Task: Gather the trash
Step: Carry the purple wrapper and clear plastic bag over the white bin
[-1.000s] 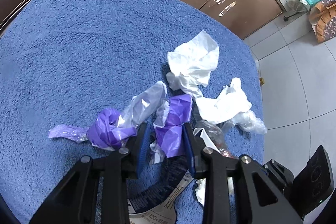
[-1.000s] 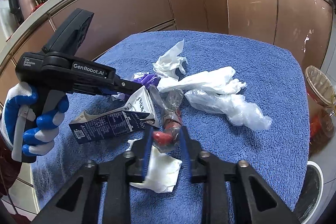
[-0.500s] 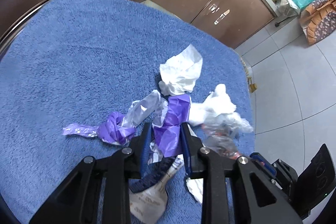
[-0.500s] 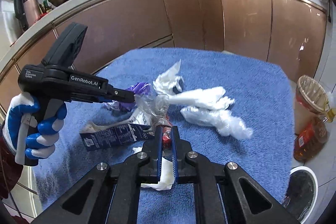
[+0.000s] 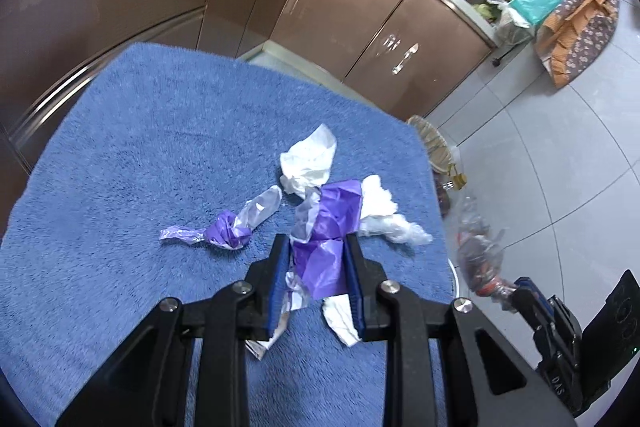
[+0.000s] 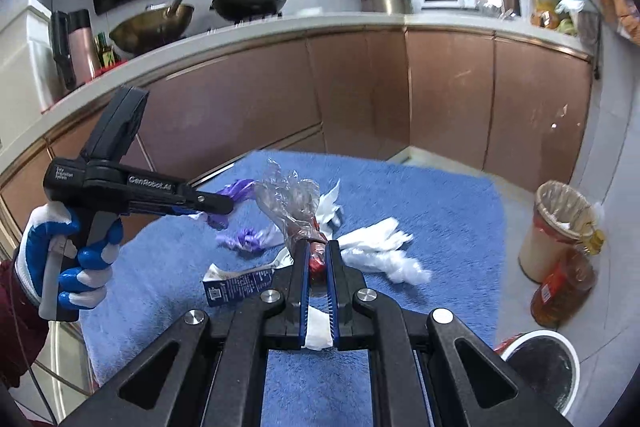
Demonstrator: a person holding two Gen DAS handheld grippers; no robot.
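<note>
Left gripper (image 6: 216, 205) side: "GenRobot.AI", white print.
Left gripper rear block: small white lines, only "System" partly legible.
Blue carton (image 6: 236, 287): white print, illegible.
Right gripper (image 5: 520, 297) body: "DAS".

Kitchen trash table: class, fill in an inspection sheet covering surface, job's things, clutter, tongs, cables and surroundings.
Surface: blue towel covering the table.
Job's things: purple wrapper; crushed clear bottle; white tissues; twisted purple bag; blue carton.
Clutter: nothing seen.
Tongs: left tongs shut on purple wrapper; right tongs shut on crushed clear bottle, lifted.
Cables: nothing seen.
Surroundings: brown cabinets; lined bin; oil bottle; pans.
</note>
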